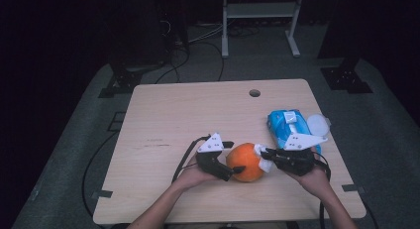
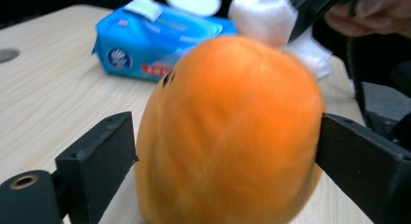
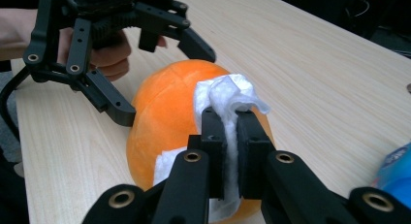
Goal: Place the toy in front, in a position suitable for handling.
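Sitting near the front edge of the table (image 1: 163,105), the orange plush toy (image 1: 246,162) is squarely between my two tools, and that is the relation everything depends on: the left gripper (image 1: 232,157) comes at it from the left, the right gripper (image 1: 263,152) from the right, both close in, with the toy's bulk standing tall in the left gripper view.

In the left gripper view the toy (image 2: 228,132) fills the gap between my two black jaws. They are spread wide around its flanks; the far jaw meets the toy's edge, while the near jaw seems just off it, so I read this as a loose cradle and not a squeeze, though the blur leaves that doubtful.

In the right gripper view my jaws are drawn together, pinching a white wipe (image 3: 228,100), and the wad is pressed on the upper side of the toy (image 3: 165,122) that faces me. The left gripper (image 3: 165,83) straddles the toy from behind.

So the wipe lies on the right upper shoulder of the toy, and I judge that the next rub should travel across its top toward the left tool.

Farther right and back, a blue wipes pack (image 1: 287,125) lies beside a white lid (image 1: 317,124), well clear of the work.
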Motion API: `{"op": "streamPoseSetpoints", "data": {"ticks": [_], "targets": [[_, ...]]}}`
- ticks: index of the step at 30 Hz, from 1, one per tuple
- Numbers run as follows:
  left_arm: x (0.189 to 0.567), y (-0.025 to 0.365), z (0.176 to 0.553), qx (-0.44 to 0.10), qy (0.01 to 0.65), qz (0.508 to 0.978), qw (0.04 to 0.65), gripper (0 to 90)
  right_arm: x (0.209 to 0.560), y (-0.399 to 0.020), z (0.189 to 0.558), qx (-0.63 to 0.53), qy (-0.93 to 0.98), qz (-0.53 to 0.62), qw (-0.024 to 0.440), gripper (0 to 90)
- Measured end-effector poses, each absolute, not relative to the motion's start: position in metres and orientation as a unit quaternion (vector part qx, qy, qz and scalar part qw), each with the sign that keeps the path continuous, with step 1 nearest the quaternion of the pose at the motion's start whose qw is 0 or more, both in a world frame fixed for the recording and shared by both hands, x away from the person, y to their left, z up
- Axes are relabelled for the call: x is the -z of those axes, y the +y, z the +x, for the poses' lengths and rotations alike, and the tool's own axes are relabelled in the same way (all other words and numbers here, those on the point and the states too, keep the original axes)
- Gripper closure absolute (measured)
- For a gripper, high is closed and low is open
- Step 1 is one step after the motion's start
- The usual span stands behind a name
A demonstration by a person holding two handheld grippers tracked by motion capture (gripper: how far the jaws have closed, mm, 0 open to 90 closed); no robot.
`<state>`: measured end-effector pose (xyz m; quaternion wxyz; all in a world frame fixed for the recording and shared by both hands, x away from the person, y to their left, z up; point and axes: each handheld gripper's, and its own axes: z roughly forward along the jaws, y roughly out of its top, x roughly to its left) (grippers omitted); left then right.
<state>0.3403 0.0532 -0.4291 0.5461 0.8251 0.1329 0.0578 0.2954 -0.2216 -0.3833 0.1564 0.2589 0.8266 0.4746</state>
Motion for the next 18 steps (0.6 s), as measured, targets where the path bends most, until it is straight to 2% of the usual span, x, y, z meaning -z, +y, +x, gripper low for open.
{"op": "streamPoseSetpoints", "data": {"ticks": [2, 4, 5, 6, 9, 11, 14, 18], "targets": [[0.436, 0.046, 0.347, -0.031, 0.134, 0.834, 0.535, 4.3, 0.384, -0.221, 0.298, -0.475, 0.827, 0.259, 0.155, 83.0], [0.441, 0.041, 0.348, -0.016, 0.136, 0.834, 0.535, 5.8, 0.387, -0.222, 0.3, -0.475, 0.826, 0.264, 0.151, 82.9], [0.441, 0.041, 0.348, -0.016, 0.136, 0.834, 0.535, 9.8, 0.388, -0.222, 0.301, -0.473, 0.825, 0.269, 0.151, 82.8], [0.441, 0.04, 0.343, -0.031, 0.135, 0.831, 0.539, 19.1, 0.39, -0.223, 0.302, -0.472, 0.825, 0.272, 0.152, 82.8], [0.431, 0.041, 0.339, -0.04, 0.15, 0.825, 0.543, 31.4, 0.388, -0.228, 0.303, -0.482, 0.817, 0.278, 0.153, 82.9], [0.422, 0.042, 0.333, -0.054, 0.151, 0.823, 0.545, 33.5, 0.383, -0.229, 0.302, -0.488, 0.812, 0.278, 0.159, 82.9], [0.41, 0.046, 0.327, -0.045, 0.162, 0.825, 0.539, 33.7, 0.377, -0.229, 0.299, -0.502, 0.806, 0.271, 0.161, 83.0], [0.41, 0.053, 0.321, -0.045, 0.183, 0.832, 0.522, 33.2, 0.377, -0.22, 0.296, -0.503, 0.809, 0.262, 0.154, 83.2]]}}
